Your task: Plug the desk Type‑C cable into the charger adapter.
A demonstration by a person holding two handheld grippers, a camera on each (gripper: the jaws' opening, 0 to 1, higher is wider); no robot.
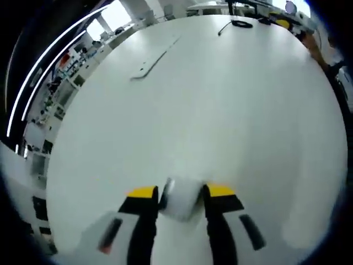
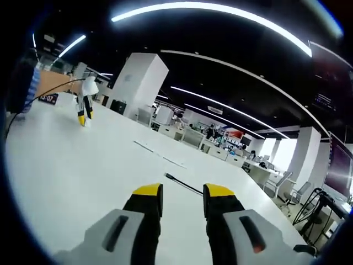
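here, left gripper (image 1: 181,194) clamps white adapter (image 1: 181,200) | right gripper (image 2: 182,193) narrow, empty | cable (image 2: 183,185) just ahead, open table (image 2: 71,160)

Open-plan office: long white desk (image 2: 66,160), rows of further desks (image 2: 220,152) beyond, white pillars (image 2: 138,83), linear ceiling lights (image 2: 209,8), shelving (image 1: 60,83) along one side.

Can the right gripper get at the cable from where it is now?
Probably yes. The right gripper has its fingers open, and the cable lies just ahead on the bare desk, its tip toward the gap, with nothing between them.
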